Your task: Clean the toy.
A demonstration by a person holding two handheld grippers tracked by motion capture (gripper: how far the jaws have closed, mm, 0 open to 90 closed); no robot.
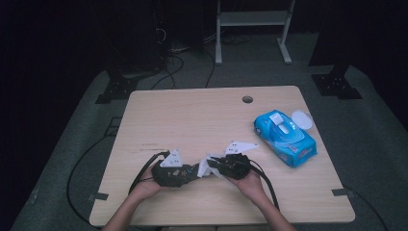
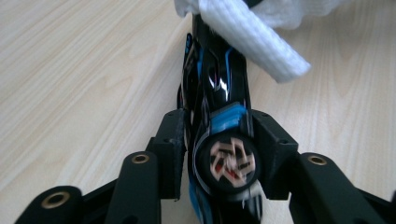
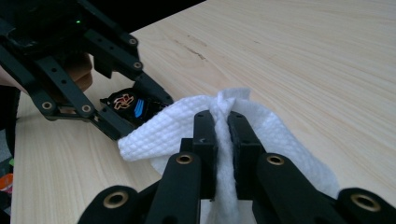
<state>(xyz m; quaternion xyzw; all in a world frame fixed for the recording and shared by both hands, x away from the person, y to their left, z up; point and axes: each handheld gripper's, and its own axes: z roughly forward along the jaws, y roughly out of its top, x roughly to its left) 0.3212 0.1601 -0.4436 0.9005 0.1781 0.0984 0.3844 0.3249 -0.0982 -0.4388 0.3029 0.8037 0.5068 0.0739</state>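
A black-and-blue toy car [image 2: 217,98] is clamped by the left gripper [image 2: 219,135], its long axis pointing away from the jaws toward a white wipe [image 3: 187,128] pinched by the right gripper [image 3: 222,135], low over the worktop [image 1: 192,115].

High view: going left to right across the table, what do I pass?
Left gripper → white wipe → right gripper → blue wipes pack → white lid.

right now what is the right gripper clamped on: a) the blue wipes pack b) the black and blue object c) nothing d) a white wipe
d: in the right gripper view the right gripper has its jaws closed on a bunched white wipe; the blue wipes pack lies apart on the table.
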